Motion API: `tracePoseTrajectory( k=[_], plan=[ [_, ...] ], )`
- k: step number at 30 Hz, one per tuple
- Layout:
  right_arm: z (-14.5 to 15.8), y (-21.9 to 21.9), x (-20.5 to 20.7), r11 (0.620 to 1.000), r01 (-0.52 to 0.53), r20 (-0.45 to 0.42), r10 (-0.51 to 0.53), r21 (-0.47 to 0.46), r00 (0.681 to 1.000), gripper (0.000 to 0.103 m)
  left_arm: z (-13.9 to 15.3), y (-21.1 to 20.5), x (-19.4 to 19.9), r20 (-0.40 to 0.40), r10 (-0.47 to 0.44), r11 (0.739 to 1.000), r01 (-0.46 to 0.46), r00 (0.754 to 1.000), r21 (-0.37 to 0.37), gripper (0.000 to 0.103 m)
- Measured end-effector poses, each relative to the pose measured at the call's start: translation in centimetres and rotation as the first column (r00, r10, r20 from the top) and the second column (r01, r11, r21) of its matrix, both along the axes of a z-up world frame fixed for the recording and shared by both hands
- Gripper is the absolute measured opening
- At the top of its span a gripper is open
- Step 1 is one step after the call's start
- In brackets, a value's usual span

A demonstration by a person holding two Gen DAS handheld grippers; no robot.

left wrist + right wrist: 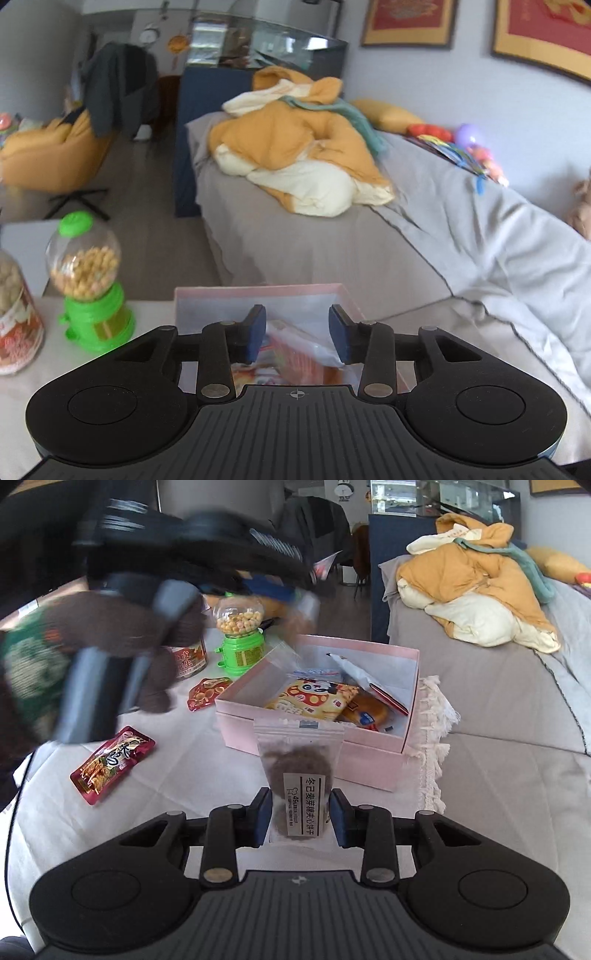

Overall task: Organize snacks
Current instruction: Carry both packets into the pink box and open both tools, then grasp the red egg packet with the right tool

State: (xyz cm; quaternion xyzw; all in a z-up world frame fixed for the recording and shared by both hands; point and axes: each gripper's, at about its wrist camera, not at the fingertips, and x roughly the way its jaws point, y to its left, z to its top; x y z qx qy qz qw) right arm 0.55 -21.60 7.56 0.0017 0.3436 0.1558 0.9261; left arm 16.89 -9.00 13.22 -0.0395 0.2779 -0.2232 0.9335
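My right gripper (301, 819) is shut on a clear packet of brown cookies (301, 771) with a white label, held upright just in front of the pink box (369, 760). The open box holds a yellow snack packet (314, 698), a wrapped bun (365, 707) and a white packet (356, 670). My left gripper (297, 332) hovers over the pink box (258, 290) with its jaws apart and nothing pressed between the pads; a clear packet (306, 350) lies below them inside the box. In the right wrist view the left gripper is a blur, carried by a hand in a brown glove (122, 627).
Two red snack packets (110, 764) (205, 692) lie on the white cloth left of the box. A green candy dispenser (88, 280) and a jar (14, 314) stand behind them. A grey bed (314, 240) with an orange blanket (295, 155) is to the right.
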Motion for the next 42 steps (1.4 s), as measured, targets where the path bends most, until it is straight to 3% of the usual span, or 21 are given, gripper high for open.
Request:
tracePoseTrajectory(
  k=[3,9,16,18,20,22,28,32,37,42],
  plan=[
    [-0.3,-0.5,0.2,1.0,0.011,-0.005,-0.011,-0.01,1.0,0.033,-0.5,1.8,-0.8,-0.012,-0.002,0.999,0.001,1.0,-0.053,0.042],
    [1.1,-1.1,2.2,0.995,0.076,-0.018,-0.076,0.059,0.997,0.033,-2.9,5.8,-4.3,-0.068,-0.073,0.997,0.074,0.995,-0.001,0.042],
    [5.9,0.0,8.4,0.985,0.164,0.036,-0.166,0.049,0.985,0.034,-5.9,10.7,-6.6,-0.129,-0.041,0.996,0.051,0.991,0.075,0.042],
    [6.3,0.7,11.0,0.982,0.187,0.021,-0.188,0.02,0.982,0.04,-6.1,12.4,-6.8,-0.139,-0.014,0.998,0.022,0.99,0.06,0.042],
    [6.1,1.2,13.2,0.98,0.199,-0.021,-0.199,0.002,0.98,0.06,-6.0,14.1,-7.2,-0.139,0.02,0.999,-0.014,0.99,0.043,0.042],
    [5.5,1.7,14.6,0.977,0.214,-0.044,-0.214,-0.021,0.976,0.061,-6.0,15.7,-7.6,-0.131,0.053,0.998,-0.047,0.99,0.044,0.042],
    [4.2,4.7,14.9,0.987,0.157,-0.055,-0.158,-0.027,0.986,0.061,-6.6,19.0,-10.1,-0.12,0.117,0.99,-0.106,0.986,0.097,0.042],
    [4.6,7.9,15.3,0.996,0.087,-0.04,-0.088,-0.029,0.995,0.069,-6.6,21.2,-11.7,-0.081,0.171,0.983,-0.164,0.982,0.086,0.042],
    [4.9,13.6,17.9,0.999,-0.041,-0.106,0.04,-0.008,0.994,0.071,-6.6,25.4,-12.9,-0.078,0.322,0.947,-0.322,0.944,0.017,0.042],
    [2.3,19.8,22.2,0.996,-0.092,-0.242,0.09,0.006,0.966,0.072,-7.7,29.0,-13.3,-0.131,0.351,0.928,-0.363,0.927,-0.08,0.042]
  ],
)
